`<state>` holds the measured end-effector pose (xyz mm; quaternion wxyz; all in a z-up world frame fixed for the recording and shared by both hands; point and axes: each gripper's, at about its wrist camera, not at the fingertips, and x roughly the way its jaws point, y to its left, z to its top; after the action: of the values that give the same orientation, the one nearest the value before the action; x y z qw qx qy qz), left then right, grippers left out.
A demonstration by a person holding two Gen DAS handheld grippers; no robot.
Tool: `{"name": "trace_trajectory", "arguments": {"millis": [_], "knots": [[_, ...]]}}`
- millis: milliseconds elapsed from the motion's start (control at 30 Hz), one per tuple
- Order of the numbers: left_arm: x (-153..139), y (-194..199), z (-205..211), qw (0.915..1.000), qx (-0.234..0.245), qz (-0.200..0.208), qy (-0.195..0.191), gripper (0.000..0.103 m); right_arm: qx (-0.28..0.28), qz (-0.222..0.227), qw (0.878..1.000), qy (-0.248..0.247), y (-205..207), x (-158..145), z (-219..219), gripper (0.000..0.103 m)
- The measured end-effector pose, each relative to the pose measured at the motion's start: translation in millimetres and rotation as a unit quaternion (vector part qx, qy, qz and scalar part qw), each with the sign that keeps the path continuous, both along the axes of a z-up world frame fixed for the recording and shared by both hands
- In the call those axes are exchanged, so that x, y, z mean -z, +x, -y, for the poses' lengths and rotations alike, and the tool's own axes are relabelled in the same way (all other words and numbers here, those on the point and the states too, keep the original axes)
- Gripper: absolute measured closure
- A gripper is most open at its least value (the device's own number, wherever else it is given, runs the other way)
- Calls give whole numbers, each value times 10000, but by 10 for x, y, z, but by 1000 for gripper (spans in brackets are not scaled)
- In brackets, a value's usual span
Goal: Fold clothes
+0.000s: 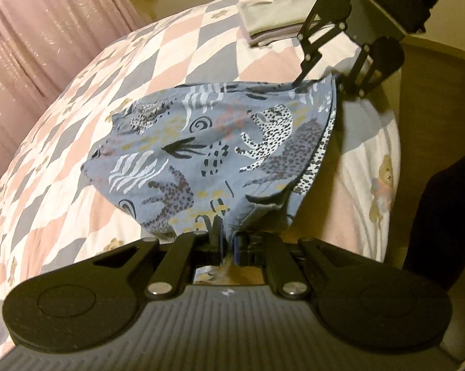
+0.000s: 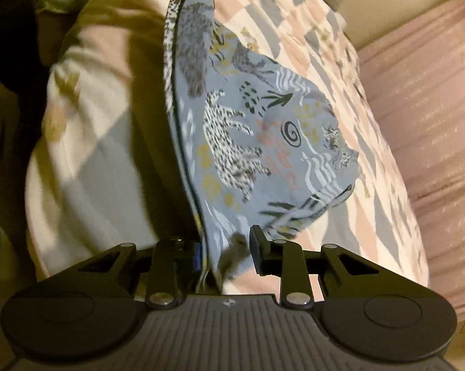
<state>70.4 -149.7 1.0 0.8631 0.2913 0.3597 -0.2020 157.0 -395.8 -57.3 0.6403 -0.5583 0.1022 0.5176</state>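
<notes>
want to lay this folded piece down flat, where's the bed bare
Bare quilt lies between the blue animal-print garment and the pink curtain, and again between the garment and the folded grey stack. The near edge is crowded: left tongs and right tongs both at the garment.

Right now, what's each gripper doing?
Left gripper: shut on the blue animal-print garment.
Right gripper: open, garment edge between its fingers.
</notes>
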Motion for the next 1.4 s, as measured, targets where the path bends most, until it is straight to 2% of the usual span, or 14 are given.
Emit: {"name": "trace_trajectory", "arguments": {"millis": [33, 67, 100, 333, 500, 700, 833, 1000, 1033, 1100, 1167, 1233, 1400], "knots": [[17, 7, 1, 10000, -49, -3, 16, 98, -35, 0, 10000, 1, 34, 8, 20, 85], [43, 17, 0, 9999, -107, -25, 33, 98, -69, 0, 10000, 2, 68, 16, 40, 97], [58, 17, -2, 9999, -160, -50, 44, 98, -82, -28, 10000, 6, 80, 2, 43, 102], [-35, -14, 22, 9985, -483, -244, 46, 100, -80, -334, 9994, 41, 82, -185, 5, 101], [-361, -222, 102, 9972, -633, -357, -182, 101, -192, -604, 9979, -93, 10, -608, 128, 100], [-737, -381, 67, 9929, -727, -638, -687, 102, -305, -896, 9948, -370, -118, -1167, 186, 100], [-869, -259, -134, 9876, -778, -843, -1070, 102, -358, -1175, 9905, -611, 57, -1399, 40, 100], [-970, 343, -565, 9738, -1158, -993, -1689, 101, -16, -1835, 9800, -775, 699, -1642, -437, 100], [-963, 530, -704, 9685, -1294, -1030, -1860, 101, 98, -1989, 9768, -790, 869, -1673, -557, 100], [-911, 871, -947, 9572, -1541, -1181, -2146, 101, 384, -2458, 9645, -885, 1256, -1674, -817, 100], [-806, 1224, -1219, 9421, -1746, -1385, -2506, 101, 673, -2909, 9493, -981, 1641, -1641, -1068, 100], [-708, 1489, -1405, 9333, -1881, -1438, -2701, 101, 944, -3255, 9349, -1053, 1999, -1563, -1294, 100], [-370, 2028, -1780, 9073, -2261, -1724, -3099, 101, 1517, -3812, 9056, -1079, 2738, -1199, -1691, 100]]}}
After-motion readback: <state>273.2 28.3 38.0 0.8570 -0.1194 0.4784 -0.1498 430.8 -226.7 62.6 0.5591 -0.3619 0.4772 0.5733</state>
